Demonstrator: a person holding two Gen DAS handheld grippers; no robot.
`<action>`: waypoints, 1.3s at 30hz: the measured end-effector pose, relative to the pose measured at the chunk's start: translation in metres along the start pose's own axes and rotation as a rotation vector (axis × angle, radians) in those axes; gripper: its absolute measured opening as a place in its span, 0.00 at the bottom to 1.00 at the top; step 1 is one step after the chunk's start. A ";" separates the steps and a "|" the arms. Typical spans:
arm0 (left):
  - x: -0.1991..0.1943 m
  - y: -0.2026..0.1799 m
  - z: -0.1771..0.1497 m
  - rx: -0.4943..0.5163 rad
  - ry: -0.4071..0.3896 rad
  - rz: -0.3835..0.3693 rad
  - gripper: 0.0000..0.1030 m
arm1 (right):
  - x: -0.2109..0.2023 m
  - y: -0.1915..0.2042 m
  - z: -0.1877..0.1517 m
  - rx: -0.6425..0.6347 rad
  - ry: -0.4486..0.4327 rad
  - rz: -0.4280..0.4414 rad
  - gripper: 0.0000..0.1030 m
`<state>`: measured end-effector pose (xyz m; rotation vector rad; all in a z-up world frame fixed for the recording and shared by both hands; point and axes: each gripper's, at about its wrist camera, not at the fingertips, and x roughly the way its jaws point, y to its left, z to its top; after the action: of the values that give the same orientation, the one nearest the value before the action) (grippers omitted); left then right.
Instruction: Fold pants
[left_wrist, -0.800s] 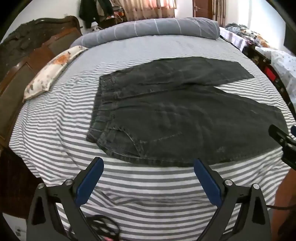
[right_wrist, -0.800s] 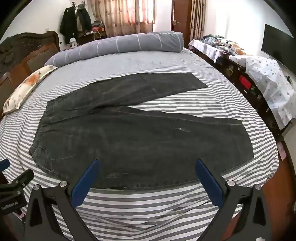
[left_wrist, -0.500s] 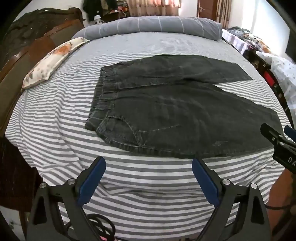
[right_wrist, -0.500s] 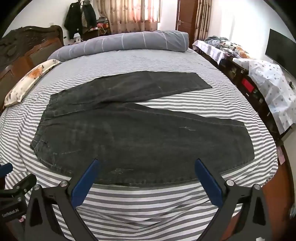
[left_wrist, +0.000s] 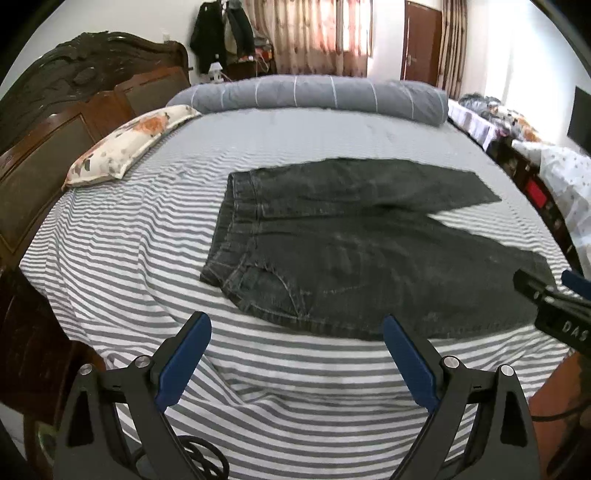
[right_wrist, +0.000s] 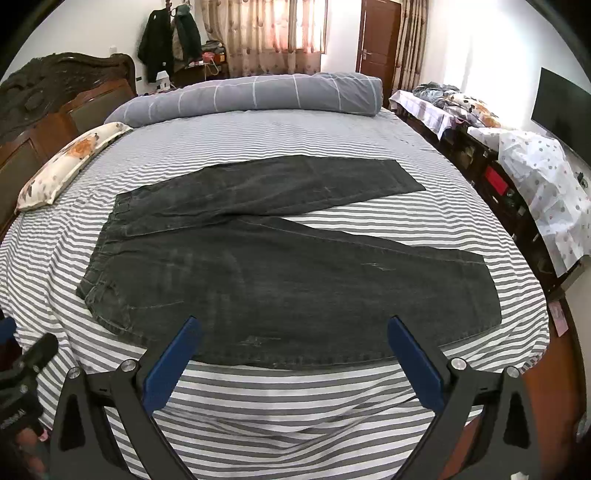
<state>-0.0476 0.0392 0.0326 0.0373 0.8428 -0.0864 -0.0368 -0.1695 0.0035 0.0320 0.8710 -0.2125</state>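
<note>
Dark grey jeans (left_wrist: 351, 258) lie flat on the striped bed, waistband to the left, two legs spread to the right; they also show in the right wrist view (right_wrist: 295, 273). My left gripper (left_wrist: 295, 332) is open and empty, just short of the near edge of the jeans by the waistband pocket. My right gripper (right_wrist: 291, 332) is open and empty, its tips at the near hem of the closer leg. The right gripper shows at the right edge of the left wrist view (left_wrist: 554, 306); the left gripper shows at the left edge of the right wrist view (right_wrist: 22, 369).
The bed (right_wrist: 295, 406) has a grey-and-white striped sheet. A rolled grey duvet (right_wrist: 251, 96) lies at the far side, a floral pillow (left_wrist: 129, 144) at the left by the wooden headboard (left_wrist: 55, 122). A cluttered bench (right_wrist: 517, 177) stands right of the bed.
Both grippers have tilted upward and drawn back a little, so more of the room shows. The jeans have not moved and both grippers stay open.
</note>
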 end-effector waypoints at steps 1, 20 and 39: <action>-0.001 -0.001 0.001 0.004 0.002 0.001 0.91 | -0.001 0.001 0.000 -0.002 0.007 -0.002 0.97; 0.005 -0.013 -0.003 0.038 0.115 -0.011 0.91 | 0.003 -0.002 -0.010 0.015 0.048 -0.010 0.97; 0.008 -0.014 -0.001 0.037 0.131 -0.005 0.91 | 0.002 -0.006 -0.009 0.026 0.049 -0.002 0.97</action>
<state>-0.0443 0.0245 0.0254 0.0762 0.9727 -0.1050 -0.0434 -0.1750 -0.0035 0.0607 0.9173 -0.2262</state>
